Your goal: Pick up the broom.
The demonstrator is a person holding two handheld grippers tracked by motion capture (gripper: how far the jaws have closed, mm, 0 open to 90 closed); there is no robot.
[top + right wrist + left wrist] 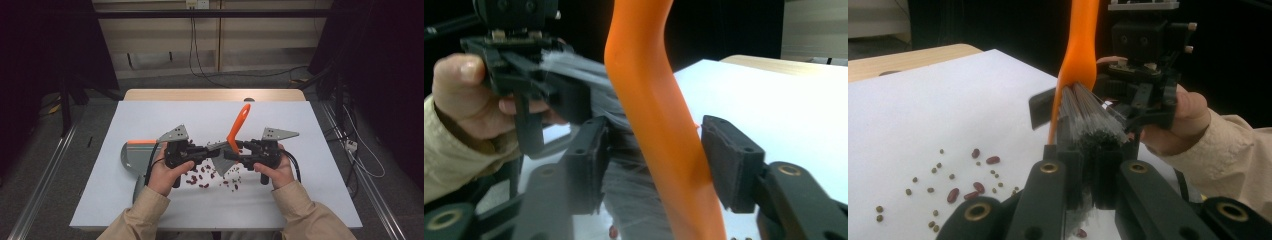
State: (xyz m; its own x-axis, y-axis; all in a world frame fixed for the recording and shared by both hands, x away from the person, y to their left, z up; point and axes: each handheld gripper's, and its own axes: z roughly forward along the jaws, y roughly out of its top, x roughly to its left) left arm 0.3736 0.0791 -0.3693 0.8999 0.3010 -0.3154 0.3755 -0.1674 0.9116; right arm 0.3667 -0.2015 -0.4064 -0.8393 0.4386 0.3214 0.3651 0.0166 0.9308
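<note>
Near the middle of the desk (150, 115), toward its near edge, you held one brush (235, 136) between your two grippers. Your left gripper (212, 152) was clamped shut on the brush's bristles (1093, 112), its pads pressing the grey tuft from both sides. Your right gripper (240, 150) stood with its jaws around the orange handle (659, 115): one pad lay against it, while the other was hidden behind the bristles, so you could not have told whether the grip was closed.

The brush's long axis ran steeply upward, with the handle tip leaning toward the far edge and the bristles toward the near edge.

One grey dustpan (131, 155) with an orange strip lay flat near the left edge. Whether it held anything could not be told.

About two dozen loose beans (200, 179), dark red and small green, lay scattered on the desk under your grippers.
</note>
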